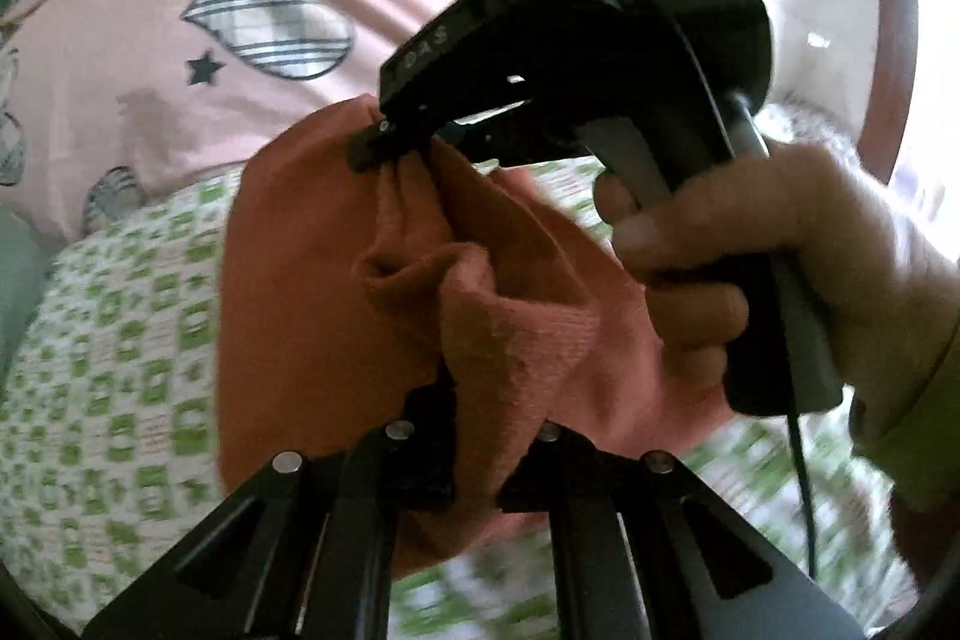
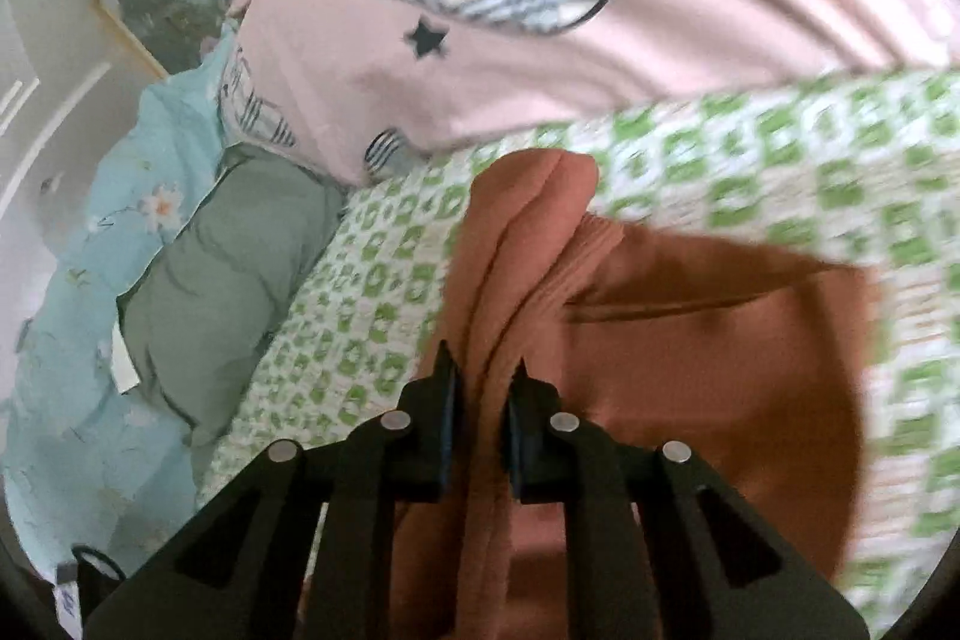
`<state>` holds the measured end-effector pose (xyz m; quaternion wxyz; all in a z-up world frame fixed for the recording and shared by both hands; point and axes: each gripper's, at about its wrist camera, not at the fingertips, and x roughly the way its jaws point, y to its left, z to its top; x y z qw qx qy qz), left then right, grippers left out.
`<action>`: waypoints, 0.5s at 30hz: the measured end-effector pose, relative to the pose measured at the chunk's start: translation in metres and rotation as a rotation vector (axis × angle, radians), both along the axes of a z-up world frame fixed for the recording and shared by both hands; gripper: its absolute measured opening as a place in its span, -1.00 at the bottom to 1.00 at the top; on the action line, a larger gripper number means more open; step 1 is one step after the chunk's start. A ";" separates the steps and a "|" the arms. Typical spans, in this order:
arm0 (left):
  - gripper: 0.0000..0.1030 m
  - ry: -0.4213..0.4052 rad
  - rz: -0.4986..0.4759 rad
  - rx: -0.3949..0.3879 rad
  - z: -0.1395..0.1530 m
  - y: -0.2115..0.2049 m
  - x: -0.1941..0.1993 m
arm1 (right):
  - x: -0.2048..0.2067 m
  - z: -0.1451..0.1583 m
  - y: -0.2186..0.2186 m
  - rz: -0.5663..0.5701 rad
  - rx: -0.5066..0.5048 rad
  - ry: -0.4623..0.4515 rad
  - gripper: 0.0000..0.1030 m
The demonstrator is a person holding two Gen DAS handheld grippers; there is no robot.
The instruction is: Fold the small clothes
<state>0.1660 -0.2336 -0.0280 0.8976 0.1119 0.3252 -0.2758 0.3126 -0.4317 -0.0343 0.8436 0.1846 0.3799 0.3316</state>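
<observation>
Both claws pinch orange garment: left claw, right claw. Keep edges level, lay flat on green-checked bedsheet.

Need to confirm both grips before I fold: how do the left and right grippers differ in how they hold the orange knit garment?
The left gripper pinches a bunched fold at the orange knit garment's near side; the right gripper clamps its far edge.
The left gripper's fold stands up crumpled; the right gripper holds a long ridge of cloth between its fingers.
Both are shut on the garment above the green-checked bedsheet.
</observation>
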 end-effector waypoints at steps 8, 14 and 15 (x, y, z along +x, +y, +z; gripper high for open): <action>-0.86 0.137 -0.080 -0.059 -0.027 -0.063 0.003 | 0.002 -0.054 -0.085 -0.149 -0.036 0.118 -0.71; -0.86 0.162 -0.094 -0.027 -0.043 -0.081 0.005 | 0.004 -0.067 -0.099 -0.153 -0.044 0.143 -0.71; -0.84 0.174 -0.095 -0.023 -0.048 -0.081 0.007 | 0.004 -0.070 -0.097 -0.150 -0.055 0.148 -0.71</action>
